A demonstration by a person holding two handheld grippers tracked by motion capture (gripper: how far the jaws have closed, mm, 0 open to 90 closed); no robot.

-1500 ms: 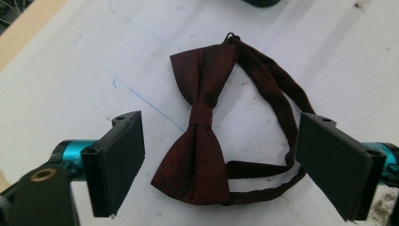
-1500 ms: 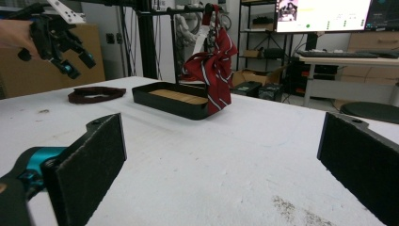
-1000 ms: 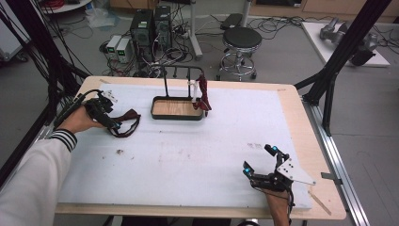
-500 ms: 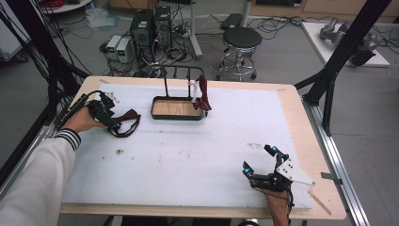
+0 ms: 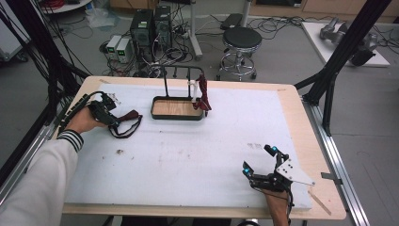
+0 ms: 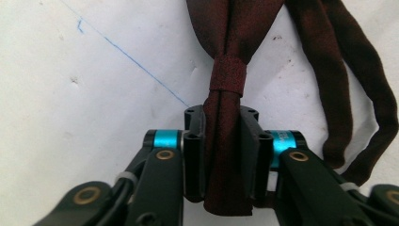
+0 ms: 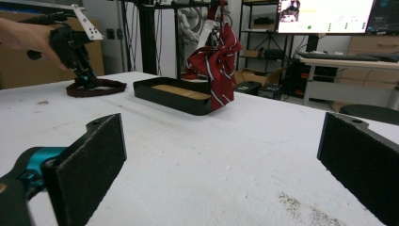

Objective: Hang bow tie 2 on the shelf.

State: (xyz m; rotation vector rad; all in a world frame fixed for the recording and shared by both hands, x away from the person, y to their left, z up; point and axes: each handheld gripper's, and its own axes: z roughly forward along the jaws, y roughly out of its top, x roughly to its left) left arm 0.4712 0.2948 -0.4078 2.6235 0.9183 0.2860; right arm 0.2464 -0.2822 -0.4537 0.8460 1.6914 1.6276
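- The left gripper (image 6: 221,155) had just been closing, and its jaws were pinched on the dark red bow tie (image 6: 227,56) — the folded fabric ran straight between the pads.
- The tie's long axis lay in line with the claw: one end at the base of the jaws, the knot band just past the fingertips, the rest fanning out beyond.
- Its strap loop (image 6: 357,94) trailed off to the right of the jaws (slack on the white table cover (image 6: 94,94)).
- Well ahead of that claw, toward the table's middle, stood the black tray (image 5: 178,108) with its rack, a striped red bow tie (image 5: 203,92) hanging there.
- The right gripper (image 5: 259,162) sat far off with its jaws spread on nothing — the left was plainly the nearer hand, so the lift toward the rack would likely fall to it.
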